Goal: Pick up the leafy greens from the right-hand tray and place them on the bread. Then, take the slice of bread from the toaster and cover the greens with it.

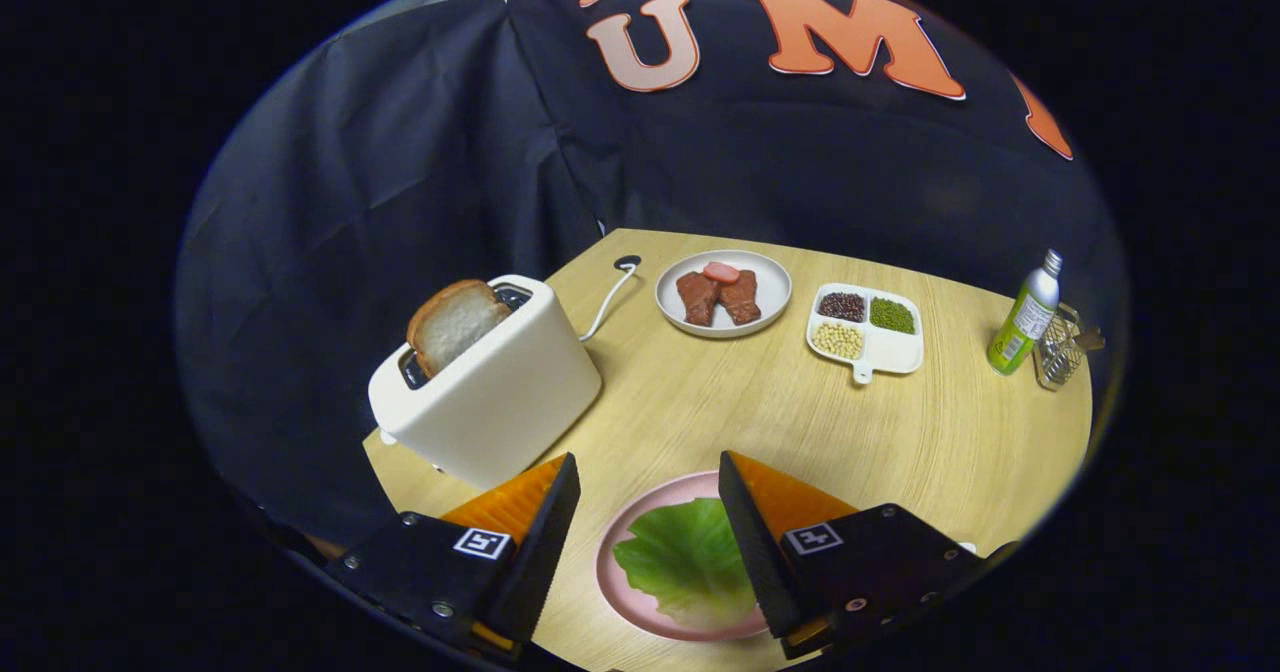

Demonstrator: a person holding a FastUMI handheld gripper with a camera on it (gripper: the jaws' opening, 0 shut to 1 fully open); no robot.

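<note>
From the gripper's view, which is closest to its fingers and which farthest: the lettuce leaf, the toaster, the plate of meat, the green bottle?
The gripper is open.
1. Lettuce leaf: between the fingers, on the pink plate.
2. Toaster: just ahead, left.
3. Plate of meat: beyond, mid-table.
4. Green bottle: far right.

Wooden table (700,422): toaster (490,382), plates (723,292), divided tray (868,327), bottle (1024,315).

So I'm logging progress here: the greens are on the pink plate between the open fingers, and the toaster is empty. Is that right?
One thing is wrong: the toaster is not empty. The gripper view shows a slice of bread sticking up from its slot. The rest holds: the leafy greens lie on the pink plate, between the fingers of the open gripper.
</note>
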